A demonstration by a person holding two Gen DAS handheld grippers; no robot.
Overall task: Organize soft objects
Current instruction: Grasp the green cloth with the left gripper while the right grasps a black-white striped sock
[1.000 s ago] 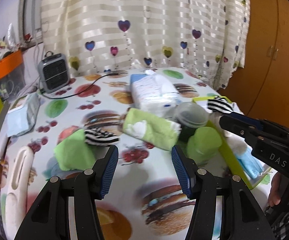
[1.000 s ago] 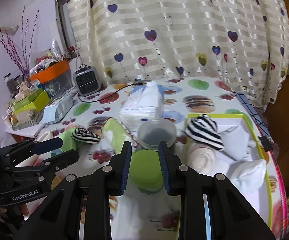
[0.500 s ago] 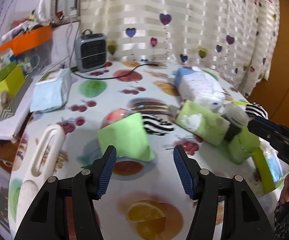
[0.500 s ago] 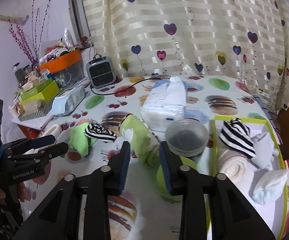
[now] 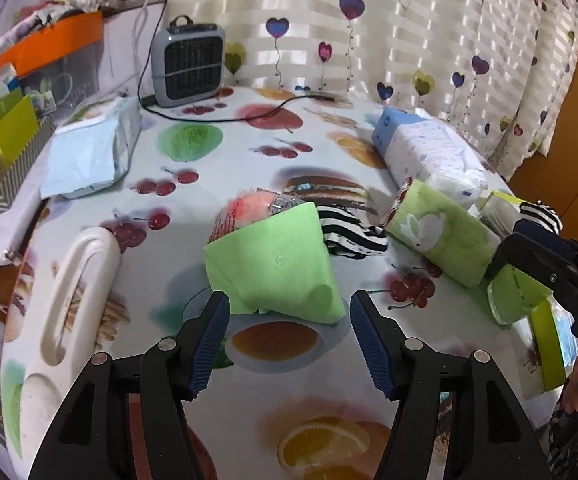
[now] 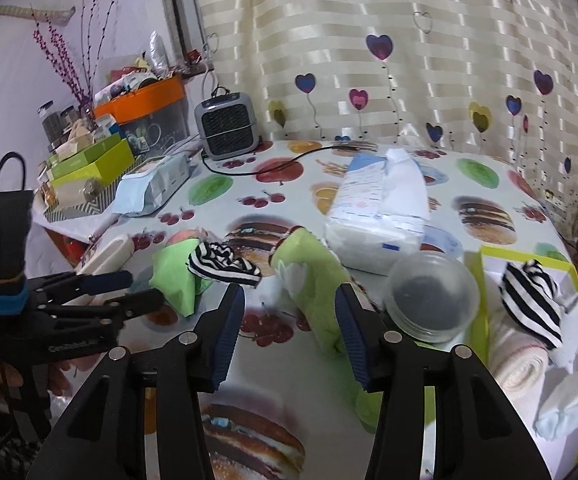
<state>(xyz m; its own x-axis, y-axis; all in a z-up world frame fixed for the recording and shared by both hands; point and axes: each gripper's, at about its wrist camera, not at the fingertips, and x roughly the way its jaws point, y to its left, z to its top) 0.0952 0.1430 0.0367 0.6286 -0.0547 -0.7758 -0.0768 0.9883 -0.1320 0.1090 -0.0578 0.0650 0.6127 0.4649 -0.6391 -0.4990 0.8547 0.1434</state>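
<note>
Each hand-held gripper is matte black plastic. The left hand-held gripper (image 5: 289, 338) has two angular fingers (image 5: 205, 344) lined with ribbed blue pads and silver screw heads at the joints. The right hand-held gripper (image 6: 289, 334) matches it. In the right view, the left one carries white lettering on its side, a blue band around its upright handle, and a looping black cable.
</note>
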